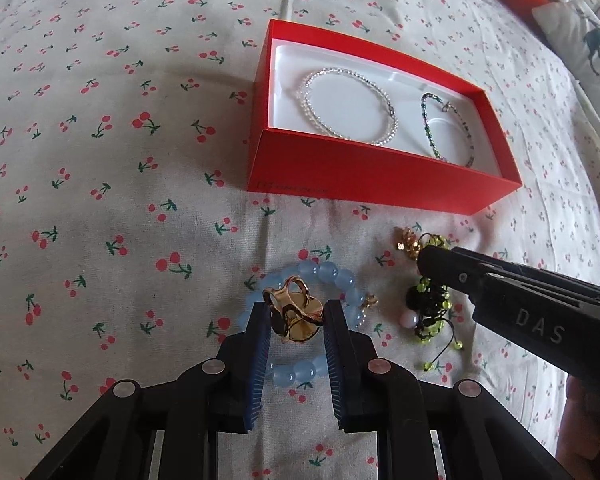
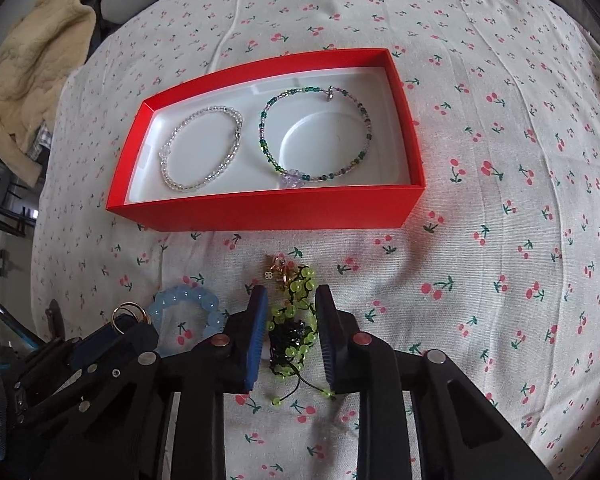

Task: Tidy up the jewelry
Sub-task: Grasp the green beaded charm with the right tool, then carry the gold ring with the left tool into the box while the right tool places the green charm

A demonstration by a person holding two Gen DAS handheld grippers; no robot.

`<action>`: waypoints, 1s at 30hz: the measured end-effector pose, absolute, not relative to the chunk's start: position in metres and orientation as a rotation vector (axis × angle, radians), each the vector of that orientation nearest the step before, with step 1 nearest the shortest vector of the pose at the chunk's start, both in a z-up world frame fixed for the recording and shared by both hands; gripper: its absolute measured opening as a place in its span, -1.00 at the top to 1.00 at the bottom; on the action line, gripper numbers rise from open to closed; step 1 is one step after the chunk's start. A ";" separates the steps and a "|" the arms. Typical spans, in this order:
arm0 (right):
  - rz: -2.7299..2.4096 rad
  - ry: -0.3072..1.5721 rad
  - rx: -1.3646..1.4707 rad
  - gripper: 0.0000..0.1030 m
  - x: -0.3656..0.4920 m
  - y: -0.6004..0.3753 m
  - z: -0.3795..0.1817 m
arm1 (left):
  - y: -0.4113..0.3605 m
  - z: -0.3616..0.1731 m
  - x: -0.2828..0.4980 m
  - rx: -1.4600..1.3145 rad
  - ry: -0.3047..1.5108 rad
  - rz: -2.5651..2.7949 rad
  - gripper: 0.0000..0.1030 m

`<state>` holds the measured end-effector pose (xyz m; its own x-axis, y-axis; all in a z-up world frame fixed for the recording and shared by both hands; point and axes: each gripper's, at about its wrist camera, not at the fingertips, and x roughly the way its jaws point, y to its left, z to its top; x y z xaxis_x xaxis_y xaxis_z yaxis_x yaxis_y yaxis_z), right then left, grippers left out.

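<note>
On the left, the left gripper (image 1: 296,322) holds a gold ring (image 1: 294,314) pinched between its two blue-padded fingers, lifted above a pale blue bead bracelet (image 1: 332,276) that lies on the cherry-print bedsheet (image 1: 100,160). From the right wrist view the same ring (image 2: 130,314) shows only as a pair of thin gold loops at the tip of that gripper, so its exact shape is hard to tell there. Farther off, at the centre, a red box (image 1: 364,176) with a white insert sits on the sheet; a clear bead bracelet (image 2: 204,148) lies in its left part and a green and purple bead bracelet (image 2: 316,136) in its right part, well apart from each other. Near the box's front wall, to the right of the blue bracelet, a small gold charm (image 2: 278,274) rests just beside a heap of green beads on black cord (image 2: 296,320). The right gripper (image 2: 292,308) stands with its jaws set moderately wide on either side of this green and black piece, the pads not touching it as far as the view shows. A beige blanket (image 2: 32,80) lies at the far left edge.
</note>
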<state>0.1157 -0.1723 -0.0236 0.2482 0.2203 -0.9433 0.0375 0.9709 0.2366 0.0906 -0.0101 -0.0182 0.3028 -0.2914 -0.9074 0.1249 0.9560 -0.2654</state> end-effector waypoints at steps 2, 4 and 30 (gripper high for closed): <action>0.130 1.320 0.221 0.78 0.118 -0.169 -0.026 | -0.008 -0.019 0.090 -0.155 1.238 -0.277 0.59; 0.130 1.317 0.215 0.83 0.117 -0.169 -0.027 | -0.007 -0.019 0.090 -0.156 1.240 -0.280 0.59; 0.222 1.150 0.253 0.87 0.074 -0.188 0.040 | -0.004 0.008 0.077 -0.173 1.182 -0.329 0.59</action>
